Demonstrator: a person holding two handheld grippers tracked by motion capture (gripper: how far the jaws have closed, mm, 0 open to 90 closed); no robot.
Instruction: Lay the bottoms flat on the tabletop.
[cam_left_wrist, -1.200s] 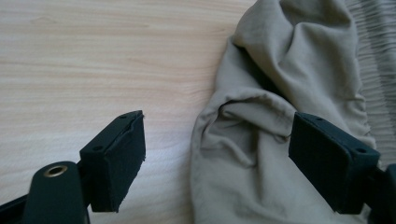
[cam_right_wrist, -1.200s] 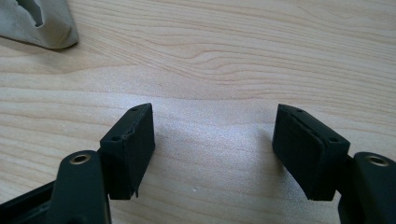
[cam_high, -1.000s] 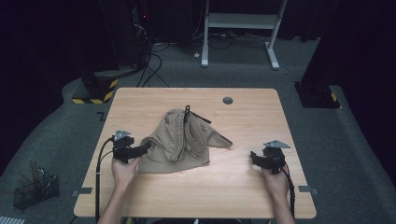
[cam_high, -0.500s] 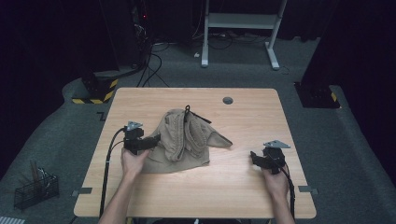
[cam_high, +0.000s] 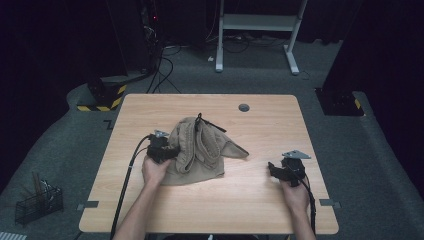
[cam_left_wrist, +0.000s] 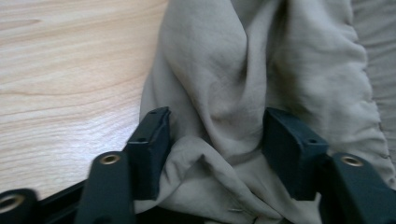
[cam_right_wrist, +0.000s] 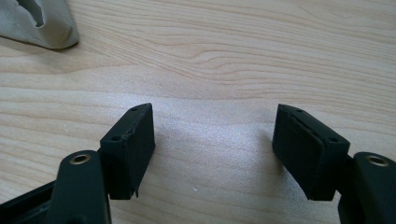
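A crumpled tan cloth garment (cam_high: 202, 145) lies mid-table, a black strap (cam_high: 210, 122) at its far edge. My left gripper (cam_high: 174, 151) has come onto its left side. In the left gripper view a fold of the tan cloth (cam_left_wrist: 224, 70) bulges between the two pads of the left gripper (cam_left_wrist: 212, 135). The jaws have just been closing but stand well apart, and the fold is not squeezed. My right gripper (cam_high: 272, 168) rests low over bare wood at the right, open. Nothing lies between the right gripper (cam_right_wrist: 215, 140) pads, and a cloth corner (cam_right_wrist: 42, 21) shows farther off.
The wooden table (cam_high: 260, 205) has a round grey grommet (cam_high: 244, 107) near its far edge. On the floor stand a wire basket (cam_high: 37, 202) at the left and a white desk frame (cam_high: 255, 22) beyond the table. Cables trail behind the table.
My left hand has slid right along the table and its gripper now sits on the cloth's left side. The right hand has stayed in place.
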